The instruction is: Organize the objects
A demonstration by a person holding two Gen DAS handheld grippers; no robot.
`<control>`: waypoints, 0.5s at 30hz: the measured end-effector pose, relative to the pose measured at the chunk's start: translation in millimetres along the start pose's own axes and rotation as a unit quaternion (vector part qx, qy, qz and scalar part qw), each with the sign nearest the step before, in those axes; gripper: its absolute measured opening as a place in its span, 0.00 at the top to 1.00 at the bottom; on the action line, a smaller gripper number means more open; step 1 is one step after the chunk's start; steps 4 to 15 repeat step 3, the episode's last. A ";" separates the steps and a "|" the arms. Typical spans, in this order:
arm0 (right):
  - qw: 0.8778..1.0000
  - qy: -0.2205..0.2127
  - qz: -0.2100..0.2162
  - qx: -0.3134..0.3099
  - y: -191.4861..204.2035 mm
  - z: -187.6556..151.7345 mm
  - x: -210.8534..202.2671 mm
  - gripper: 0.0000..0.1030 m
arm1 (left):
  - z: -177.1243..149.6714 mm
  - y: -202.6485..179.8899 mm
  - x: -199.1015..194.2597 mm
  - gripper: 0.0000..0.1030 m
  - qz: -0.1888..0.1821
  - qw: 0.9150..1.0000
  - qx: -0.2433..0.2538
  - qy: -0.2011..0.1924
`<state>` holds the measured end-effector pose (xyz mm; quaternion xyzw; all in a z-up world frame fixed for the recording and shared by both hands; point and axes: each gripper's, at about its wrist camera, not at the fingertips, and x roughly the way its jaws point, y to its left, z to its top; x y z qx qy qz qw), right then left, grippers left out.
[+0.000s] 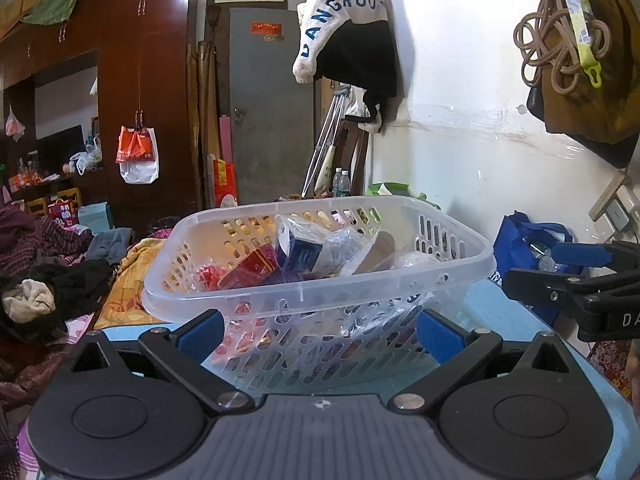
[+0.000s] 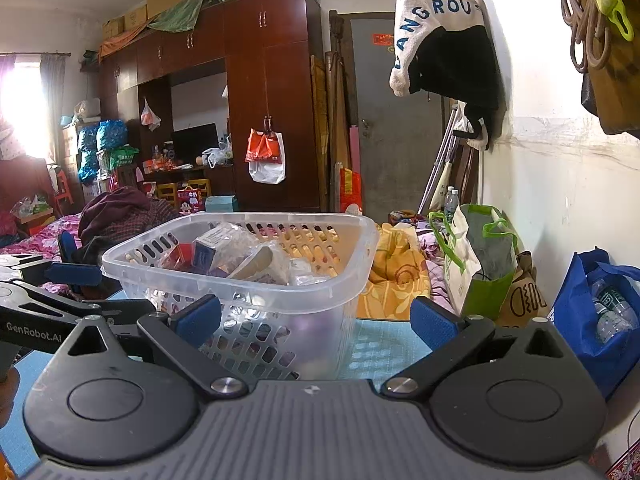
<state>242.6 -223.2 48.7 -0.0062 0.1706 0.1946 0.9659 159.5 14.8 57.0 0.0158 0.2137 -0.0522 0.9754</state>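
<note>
On the light blue surface we saw the clear perforated basket standing upright, filling the middle of it and reaching toward its far edge. Inside lay a jumble: a blue and white box, a red packet, crinkled clear wrappers and a brown cardboard piece leaning toward the basket's right wall. Our left claw sat at the near side of the basket, spread wide, its blue pads flanking the near wall without touching it and holding nothing. Our right claw was equally wide apart and empty, off the basket's near right corner, with one pad in front of the basket wall and the other over bare surface. Beyond the right edge stood a blue bag with bottles, a green and white tote and a brown paper bag. Past the far edge lay an orange blanket on a bed, with a dark wardrobe behind.
</note>
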 end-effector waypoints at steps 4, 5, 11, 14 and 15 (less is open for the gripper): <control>1.000 0.000 0.000 0.000 0.0 0.0 0.1 0.00 | -0.4 -1.9 -0.4 0.00 0.002 1.000 -0.002 -0.005; 1.000 0.000 0.000 0.000 0.0 0.0 0.1 0.00 | -0.4 -1.9 -0.4 0.00 0.002 1.000 -0.002 -0.005; 1.000 0.000 0.000 0.000 0.0 0.0 0.1 0.00 | -0.4 -1.9 -0.4 0.00 0.002 1.000 -0.002 -0.005; 1.000 0.000 0.000 0.000 0.0 0.0 0.1 0.00 | -0.4 -1.9 -0.4 0.00 0.002 1.000 -0.002 -0.005; 1.000 0.000 0.000 0.000 0.0 0.0 0.1 0.00 | -0.4 -1.9 -0.4 0.00 0.002 1.000 -0.002 -0.005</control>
